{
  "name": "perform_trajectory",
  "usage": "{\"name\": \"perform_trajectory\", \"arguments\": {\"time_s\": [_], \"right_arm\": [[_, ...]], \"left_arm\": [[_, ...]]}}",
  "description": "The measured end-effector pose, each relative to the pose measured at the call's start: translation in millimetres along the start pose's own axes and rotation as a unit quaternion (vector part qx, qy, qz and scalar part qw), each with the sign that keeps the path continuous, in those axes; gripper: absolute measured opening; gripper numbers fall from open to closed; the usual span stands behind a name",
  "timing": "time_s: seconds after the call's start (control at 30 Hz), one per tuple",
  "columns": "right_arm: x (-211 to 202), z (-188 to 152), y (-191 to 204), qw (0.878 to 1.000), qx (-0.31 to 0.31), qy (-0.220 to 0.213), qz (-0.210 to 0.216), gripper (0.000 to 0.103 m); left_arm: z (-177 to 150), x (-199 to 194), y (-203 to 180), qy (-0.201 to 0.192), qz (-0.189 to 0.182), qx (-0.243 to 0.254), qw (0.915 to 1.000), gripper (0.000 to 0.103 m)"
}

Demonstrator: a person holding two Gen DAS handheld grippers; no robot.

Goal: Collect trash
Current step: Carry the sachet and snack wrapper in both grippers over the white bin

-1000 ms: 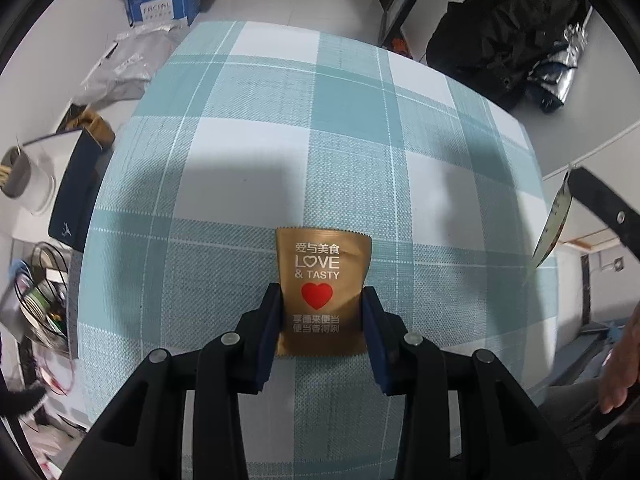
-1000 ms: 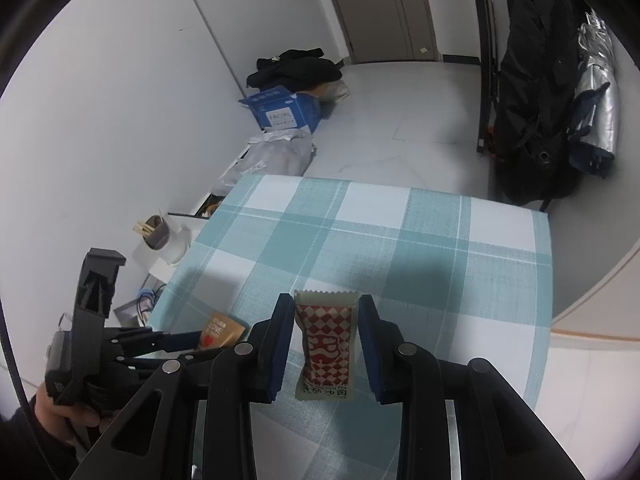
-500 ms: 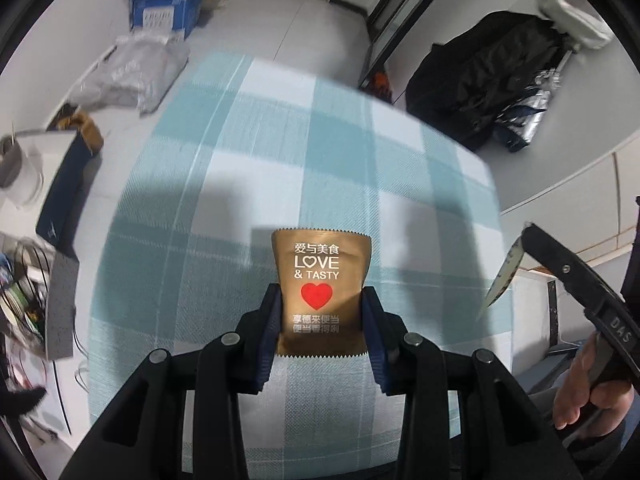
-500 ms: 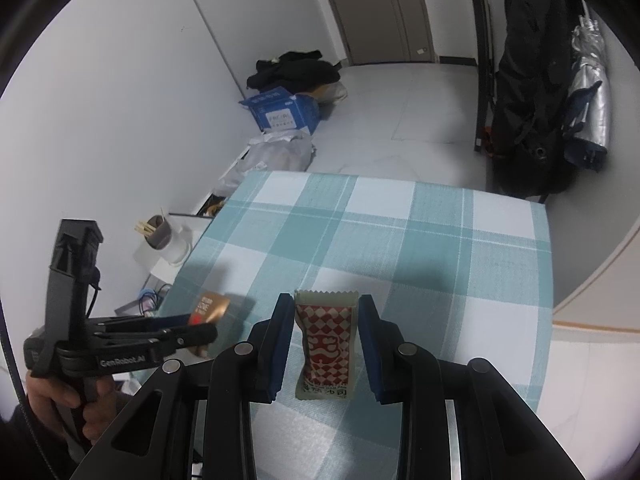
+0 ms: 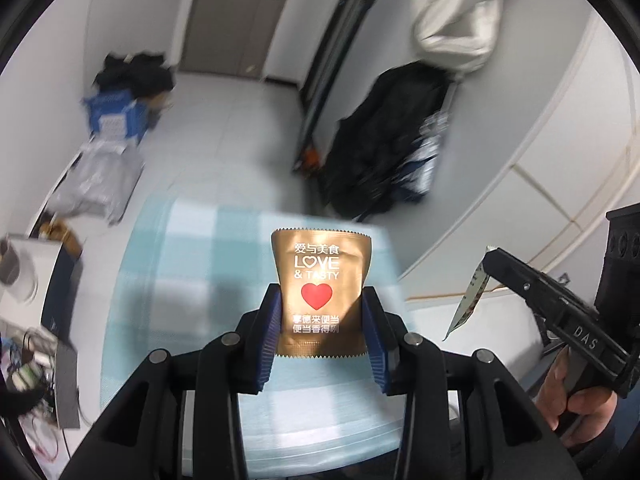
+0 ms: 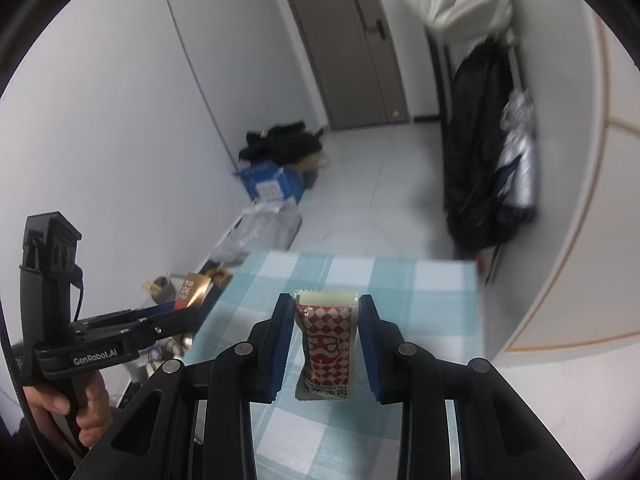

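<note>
My left gripper (image 5: 322,312) is shut on a gold sachet (image 5: 320,280) printed "LOVE & TASTY" with a red heart, held up in the air above the table. My right gripper (image 6: 324,340) is shut on a red-and-white checkered sachet (image 6: 326,344), also lifted above the table. In the left wrist view the right gripper (image 5: 486,264) shows at the right edge with its sachet (image 5: 468,300) seen edge-on. In the right wrist view the left gripper (image 6: 192,312) shows at the left with the gold sachet (image 6: 192,290).
The table has a teal-and-white checked cloth (image 6: 360,280), also in the left wrist view (image 5: 180,280). On the floor beyond lie a blue box (image 6: 268,182), a grey plastic bag (image 6: 260,232) and dark clothes (image 6: 280,144). A black coat (image 6: 480,140) hangs at the right. A side stand with a cup (image 5: 16,276) stands left of the table.
Both grippers have risen and tilted upward with their sachets, so the table sits lower in view and the door and far floor show. The left view is blurred by motion.
</note>
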State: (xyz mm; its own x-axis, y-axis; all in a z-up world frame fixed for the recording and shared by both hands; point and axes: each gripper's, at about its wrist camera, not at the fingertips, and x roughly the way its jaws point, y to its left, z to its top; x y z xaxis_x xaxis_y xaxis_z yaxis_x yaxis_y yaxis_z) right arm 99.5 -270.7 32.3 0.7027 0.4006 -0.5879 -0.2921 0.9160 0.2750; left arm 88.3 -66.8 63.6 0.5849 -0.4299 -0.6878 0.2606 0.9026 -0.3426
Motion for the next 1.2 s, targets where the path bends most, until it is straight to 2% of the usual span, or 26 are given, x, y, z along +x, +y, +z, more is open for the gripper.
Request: {"name": "perform_trajectory", "arguments": {"time_s": [0.2,0.33,0.47,0.57,0.77,0.9,0.97,1.07,1.2], "right_arm": [[-83,13,-20,0.997,0.001,-0.065,-0.039,0.031],[-134,7,-43,0.992,0.013,-0.094,-0.078,0.031],[-174,-11,-71,0.987,0.03,-0.111,-0.113,0.031],[-200,-34,-95,0.981,0.047,-0.118,-0.147,0.031],[-222,-93,-146,0.97,0.089,-0.089,-0.208,0.031],[-233,-139,-175,0.964,0.124,-0.068,-0.225,0.031],[-236,-162,-189,0.961,0.144,-0.055,-0.231,0.031],[-238,-187,-209,0.957,0.173,-0.041,-0.23,0.031],[-230,-222,-238,0.948,0.223,-0.015,-0.225,0.031]], "left_arm": [[12,-23,-55,-0.02,-0.055,0.036,0.9977,0.033],[13,-26,-98,-0.023,-0.09,0.074,0.993,0.033],[7,-16,-146,-0.004,-0.129,0.11,0.9855,0.033],[-2,-5,-179,0.02,-0.143,0.143,0.9792,0.033],[-34,30,-237,0.084,-0.168,0.209,0.9597,0.033],[-59,61,-263,0.15,-0.186,0.231,0.9431,0.033],[-71,79,-273,0.178,-0.18,0.245,0.9359,0.033],[-93,106,-290,0.225,-0.17,0.275,0.9192,0.033],[-131,138,-303,0.288,-0.153,0.314,0.8917,0.033]]}}
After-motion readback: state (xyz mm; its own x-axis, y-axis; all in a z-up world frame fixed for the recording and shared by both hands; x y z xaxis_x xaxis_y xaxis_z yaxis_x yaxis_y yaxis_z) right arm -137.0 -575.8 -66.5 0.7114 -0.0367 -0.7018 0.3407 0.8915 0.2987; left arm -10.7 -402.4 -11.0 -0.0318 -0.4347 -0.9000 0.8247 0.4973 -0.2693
